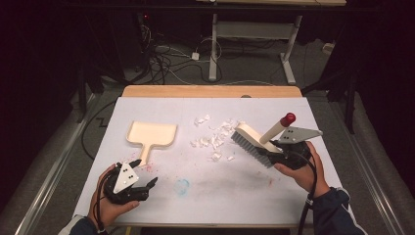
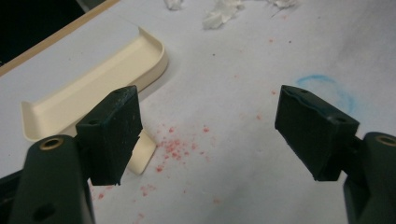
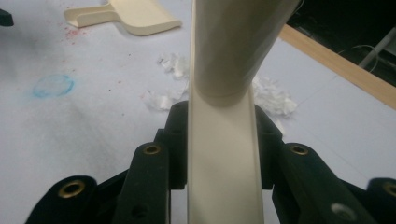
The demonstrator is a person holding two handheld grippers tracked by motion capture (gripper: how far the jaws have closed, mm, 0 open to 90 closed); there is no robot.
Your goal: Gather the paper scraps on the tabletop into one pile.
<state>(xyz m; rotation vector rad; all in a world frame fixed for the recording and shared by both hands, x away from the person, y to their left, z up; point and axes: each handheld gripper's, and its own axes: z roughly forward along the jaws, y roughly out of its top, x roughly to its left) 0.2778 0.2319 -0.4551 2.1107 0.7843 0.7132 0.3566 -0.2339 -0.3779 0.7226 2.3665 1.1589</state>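
Note:
A cream dustpan (image 1: 150,133) (image 2: 98,88) (image 3: 135,16) lies flat on the white table cover, handle toward me. My left gripper (image 1: 145,177) (image 2: 208,135) hovers just short of that handle, jaws wide open with nothing between them. A cream hand brush (image 1: 254,139) with grey bristles and a red-tipped handle is in my right gripper (image 1: 279,149) (image 3: 222,154), whose jaws are shut on the brush's back (image 3: 224,177). The bristles rest on the table beside a scatter of white paper scraps (image 1: 215,134) (image 3: 268,95).
The wooden table edge (image 1: 210,91) runs along the far side. A blue smudge (image 1: 182,186) and red specks (image 2: 177,147) mark the cover. Beyond the table stand a white desk frame (image 1: 254,44) and cables on the floor.

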